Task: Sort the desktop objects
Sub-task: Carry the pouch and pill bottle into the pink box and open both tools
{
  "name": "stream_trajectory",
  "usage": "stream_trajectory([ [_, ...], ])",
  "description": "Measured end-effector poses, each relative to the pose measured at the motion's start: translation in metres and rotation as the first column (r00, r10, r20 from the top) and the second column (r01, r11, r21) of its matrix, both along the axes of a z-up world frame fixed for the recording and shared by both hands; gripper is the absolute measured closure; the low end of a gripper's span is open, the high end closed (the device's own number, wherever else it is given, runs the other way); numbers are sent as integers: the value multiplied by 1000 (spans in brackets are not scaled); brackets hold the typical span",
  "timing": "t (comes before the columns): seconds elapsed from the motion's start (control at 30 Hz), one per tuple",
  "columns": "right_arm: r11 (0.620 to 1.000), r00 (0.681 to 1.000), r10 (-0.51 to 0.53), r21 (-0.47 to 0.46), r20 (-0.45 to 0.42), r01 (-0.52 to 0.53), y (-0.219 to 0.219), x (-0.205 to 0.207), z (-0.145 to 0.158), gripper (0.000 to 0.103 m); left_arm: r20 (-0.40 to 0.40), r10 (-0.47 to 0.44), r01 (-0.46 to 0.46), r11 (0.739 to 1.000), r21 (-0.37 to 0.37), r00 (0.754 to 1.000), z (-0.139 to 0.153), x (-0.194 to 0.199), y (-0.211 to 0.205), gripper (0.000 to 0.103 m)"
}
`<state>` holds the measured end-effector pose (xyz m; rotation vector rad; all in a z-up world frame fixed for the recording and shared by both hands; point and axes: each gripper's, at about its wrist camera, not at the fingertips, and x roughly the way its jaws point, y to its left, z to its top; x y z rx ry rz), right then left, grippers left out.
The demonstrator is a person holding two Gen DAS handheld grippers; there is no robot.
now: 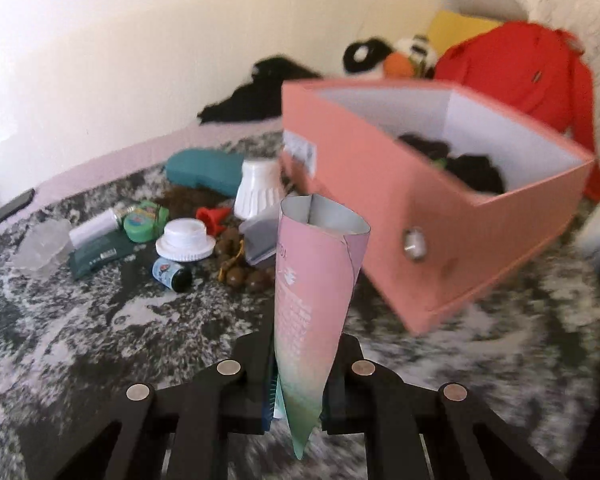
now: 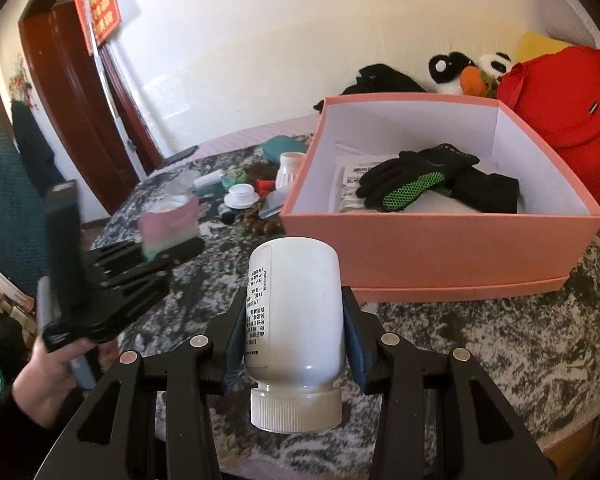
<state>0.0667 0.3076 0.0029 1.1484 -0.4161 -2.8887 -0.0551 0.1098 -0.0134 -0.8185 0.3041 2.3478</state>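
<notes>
Left tongs (image 1: 296,376) pinch the flattened lower end of a pink tube (image 1: 314,292), its open end pointing away. Pink box (image 1: 440,220) taken as landmark: it sits just beyond the tube on the mottled grey counter (image 1: 100,320), dark fabric inside. Left of the box: white ribbed cup (image 1: 258,190), teal case (image 1: 206,170), white lid (image 1: 185,239), small dark-capped bottle (image 1: 172,274), brown beads (image 1: 240,264). Behind the box, a red bag (image 1: 520,68).
</notes>
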Motion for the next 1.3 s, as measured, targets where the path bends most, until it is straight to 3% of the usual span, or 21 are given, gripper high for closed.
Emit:
stream_trajectory([
  [0.27, 999, 999, -19, 25, -51, 20, -3, 40, 21, 58, -67, -87, 92, 993, 78, 994, 59, 60, 9, 92],
  [0.47, 995, 991, -75, 56, -112, 81, 20, 57, 46, 58, -117, -194, 206, 973, 100, 974, 95, 76, 62, 92],
  [0.77, 963, 946, -200, 128, -256, 238, 95, 31, 101, 58, -109, -259, 270, 957, 107, 960, 121, 36, 165, 92],
  [0.93, 952, 934, -250, 112, -255, 285, 145, -17, 103, 58, -101, -272, 282, 955, 97, 957, 120, 0, 209, 92],
  [1.03, 952, 932, -267, 85, -243, 295, 168, -47, 96, 58, -48, -261, 265, 957, 115, 964, 112, -26, 222, 90],
  [1.07, 950, 930, -280, 68, -239, 303, 177, -57, 92, 58, -26, -257, 258, 958, 124, 966, 110, -35, 225, 83],
  [1.1, 949, 928, -291, 52, -234, 311, 185, -66, 89, 57, -14, -245, 245, 961, 132, 969, 108, -42, 225, 53],
  [1.13, 947, 926, -302, 40, -224, 319, 191, -72, 86, 53, -22, -219, 220, 966, 137, 975, 107, -46, 222, 39],
  [1.17, 943, 924, -320, 28, -211, 332, 197, -77, 83, 49, -38, -187, 191, 971, 146, 982, 107, -49, 217, 18],
  [1.2, 938, 921, -336, 16, -199, 346, 203, -80, 81, 34, -70, -144, 154, 974, 165, 987, 110, -51, 208, 11],
  [1.23, 935, 916, -348, 2, -202, 355, 206, -81, 81, 26, -90, -114, 129, 976, 178, 989, 112, -53, 200, 11],
  [1.3, 931, 906, -357, -11, -225, 365, 207, -78, 84, 25, -96, -102, 119, 976, 183, 990, 117, -55, 188, 11],
])
